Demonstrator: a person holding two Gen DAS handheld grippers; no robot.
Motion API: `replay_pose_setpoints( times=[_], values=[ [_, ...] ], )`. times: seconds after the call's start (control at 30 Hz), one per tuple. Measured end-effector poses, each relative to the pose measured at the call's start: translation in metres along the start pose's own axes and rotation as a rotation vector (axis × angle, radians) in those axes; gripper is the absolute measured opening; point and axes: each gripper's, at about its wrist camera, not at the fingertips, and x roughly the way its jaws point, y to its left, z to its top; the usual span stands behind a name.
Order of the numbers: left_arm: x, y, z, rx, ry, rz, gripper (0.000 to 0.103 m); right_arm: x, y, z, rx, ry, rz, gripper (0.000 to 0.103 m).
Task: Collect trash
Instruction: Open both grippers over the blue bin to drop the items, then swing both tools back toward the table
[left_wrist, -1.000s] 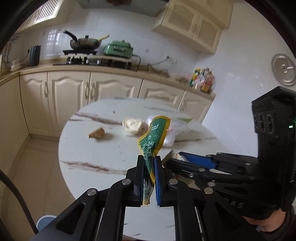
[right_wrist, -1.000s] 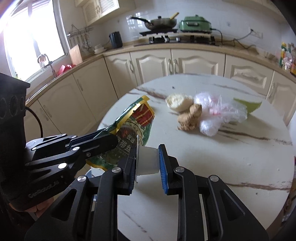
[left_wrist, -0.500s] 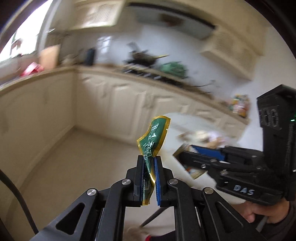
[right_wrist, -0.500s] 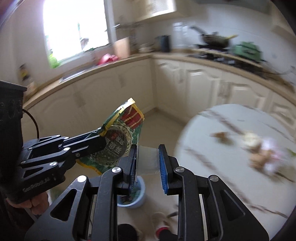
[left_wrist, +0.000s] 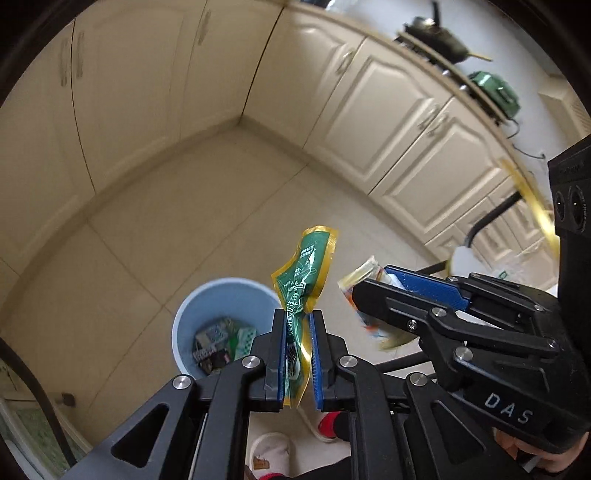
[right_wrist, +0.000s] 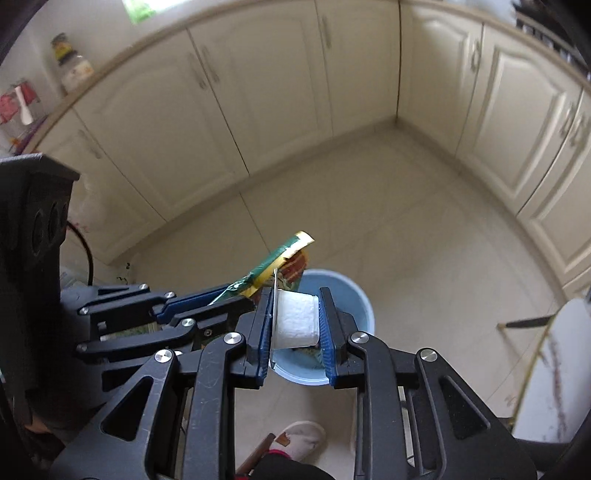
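Observation:
My left gripper (left_wrist: 297, 317) is shut on a green and gold snack wrapper (left_wrist: 306, 269), which sticks up between its blue pads. My right gripper (right_wrist: 295, 295) is shut on a small white plastic cup (right_wrist: 295, 323) lying sideways between the pads. Both point down at a light blue trash bin (left_wrist: 221, 295) on the floor, which holds several wrappers. In the right wrist view the blue trash bin (right_wrist: 354, 295) lies directly behind the cup, and the left gripper (right_wrist: 236, 291) with its wrapper (right_wrist: 277, 266) sits just to the left. The right gripper (left_wrist: 369, 284) shows at the right of the left wrist view.
Cream cabinet doors (right_wrist: 258, 92) line the walls around a beige tiled floor (left_wrist: 184, 206). The round marble table's edge (right_wrist: 554, 369) is at the right. A person's slippered foot (right_wrist: 299, 439) stands below the bin. A wok and a green pot (left_wrist: 491, 92) sit on the counter.
Both grippers swung away from the marble table, turned downward and sank toward the floor. The blue bin now lies beneath them. Each keeps its piece of trash.

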Motion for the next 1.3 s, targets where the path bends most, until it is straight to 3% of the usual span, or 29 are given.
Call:
replay_pose_setpoints(
  times=[0.17,0.2,0.37,0.47,0.5,0.63,0.8,0.9,0.97,1.07,1.13,1.3],
  values=[
    [0.031,0.023,0.020,-0.065,0.028,0.047,0.015,0.042,-0.016,-0.001,0.045,0.053,0.041,0.026],
    [0.032,0.027,0.022,-0.076,0.027,0.058,0.016,0.046,-0.018,-0.002,0.059,0.058,0.048,0.036],
    [0.037,0.030,0.029,-0.128,0.017,0.078,0.055,0.045,-0.028,-0.004,0.081,0.047,0.043,0.048],
    [0.025,0.014,0.029,-0.131,-0.015,0.085,0.061,0.027,-0.026,-0.002,0.075,0.022,0.004,0.065],
    [0.017,0.009,0.029,-0.130,-0.030,0.097,0.064,0.018,-0.025,-0.002,0.070,0.004,-0.004,0.064],
    [-0.034,-0.020,0.026,-0.125,-0.129,0.131,0.067,-0.031,-0.019,-0.004,0.054,-0.075,-0.048,0.071],
    [-0.119,-0.071,0.022,-0.071,-0.334,0.215,0.083,-0.115,-0.006,-0.004,0.030,-0.219,-0.091,0.090],
    [-0.165,-0.105,0.015,-0.027,-0.435,0.231,0.086,-0.166,0.001,-0.008,0.015,-0.317,-0.121,0.093],
    [-0.197,-0.132,0.004,-0.004,-0.516,0.248,0.093,-0.205,0.006,-0.014,0.003,-0.388,-0.156,0.095],
    [-0.233,-0.175,-0.011,0.045,-0.628,0.239,0.097,-0.267,0.023,-0.028,-0.017,-0.507,-0.199,0.103],
    [-0.249,-0.210,-0.024,0.092,-0.692,0.270,0.102,-0.302,0.030,-0.037,-0.027,-0.574,-0.218,0.103],
    [-0.283,-0.283,-0.063,0.202,-0.818,0.306,0.102,-0.385,0.043,-0.068,-0.023,-0.725,-0.252,0.103]
  ],
)
